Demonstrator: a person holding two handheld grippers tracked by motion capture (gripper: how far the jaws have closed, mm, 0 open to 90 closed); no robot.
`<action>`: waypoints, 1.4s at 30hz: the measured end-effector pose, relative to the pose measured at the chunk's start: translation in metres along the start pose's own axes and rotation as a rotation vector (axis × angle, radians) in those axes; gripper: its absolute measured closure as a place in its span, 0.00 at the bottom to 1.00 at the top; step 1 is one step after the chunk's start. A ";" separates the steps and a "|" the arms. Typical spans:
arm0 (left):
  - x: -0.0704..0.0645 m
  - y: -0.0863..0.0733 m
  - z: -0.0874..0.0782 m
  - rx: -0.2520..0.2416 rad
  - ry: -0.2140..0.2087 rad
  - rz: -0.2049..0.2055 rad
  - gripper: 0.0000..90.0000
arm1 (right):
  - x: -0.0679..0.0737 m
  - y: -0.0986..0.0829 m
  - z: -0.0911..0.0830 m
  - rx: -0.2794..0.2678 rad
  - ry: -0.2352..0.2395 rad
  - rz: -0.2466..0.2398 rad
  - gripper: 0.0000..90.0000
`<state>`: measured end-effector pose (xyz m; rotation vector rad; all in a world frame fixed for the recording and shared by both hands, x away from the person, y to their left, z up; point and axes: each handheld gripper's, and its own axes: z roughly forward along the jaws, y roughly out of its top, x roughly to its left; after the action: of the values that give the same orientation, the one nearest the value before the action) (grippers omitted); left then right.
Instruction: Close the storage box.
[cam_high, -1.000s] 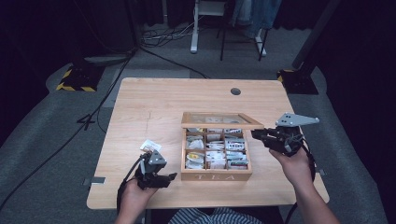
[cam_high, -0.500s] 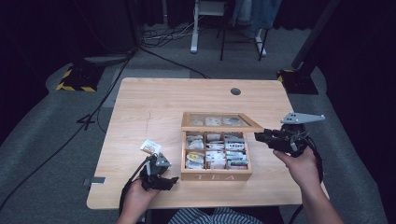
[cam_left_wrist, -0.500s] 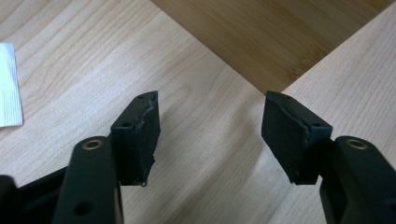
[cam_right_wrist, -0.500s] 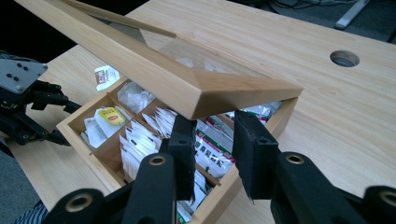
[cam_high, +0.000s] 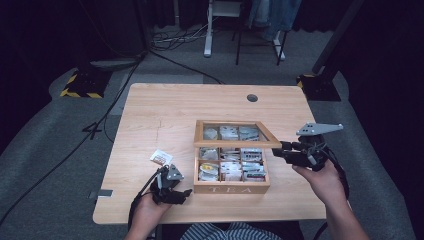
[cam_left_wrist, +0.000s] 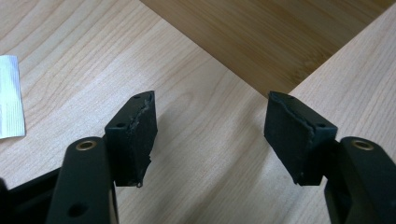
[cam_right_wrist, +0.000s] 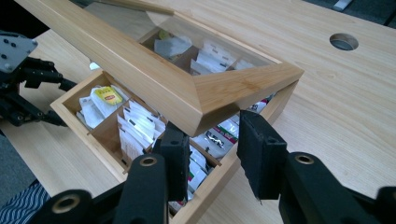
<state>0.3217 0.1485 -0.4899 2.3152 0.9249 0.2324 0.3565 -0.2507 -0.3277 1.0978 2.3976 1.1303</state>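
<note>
A wooden tea box (cam_high: 231, 189) marked TEA stands at the middle front of the table, its compartments full of tea bags (cam_right_wrist: 135, 126). Its glass-paned lid (cam_high: 230, 143) hangs half raised, slanting over the back rows. My right gripper (cam_high: 281, 151) is open at the box's right side. In the right gripper view the lid's corner (cam_right_wrist: 243, 88) sits just above the tips of my right gripper (cam_right_wrist: 212, 121); I cannot tell if it rests on them. My left gripper (cam_high: 181, 194) is open and empty, low over the table by the box's left front corner. One loose tea bag (cam_high: 161, 158) lies beyond it.
The left gripper view has my left gripper (cam_left_wrist: 210, 107) over bare tabletop, with the box wall (cam_left_wrist: 261, 42) ahead and the loose tea bag (cam_left_wrist: 9, 98) at the left edge. A cable hole (cam_high: 252, 98) sits in the table's far side. Dark floor with cables surrounds the table.
My left gripper has drawn back from the loose tea bag toward the table's front edge. The lid's front edge stands lower over the box. The right gripper has barely shifted.
</note>
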 end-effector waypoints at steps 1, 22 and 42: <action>0.000 0.000 0.000 -0.004 -0.001 0.001 0.38 | 0.000 0.000 0.000 0.007 0.001 -0.005 0.71; 0.003 -0.006 0.002 -0.055 -0.006 0.007 0.37 | 0.010 -0.002 0.008 0.186 0.028 -0.070 0.68; 0.006 -0.007 0.006 -0.084 0.017 0.041 0.31 | 0.019 -0.012 0.027 0.363 0.060 -0.123 0.65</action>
<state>0.3248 0.1530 -0.4994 2.2592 0.8607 0.3031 0.3518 -0.2274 -0.3529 1.0100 2.7472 0.7150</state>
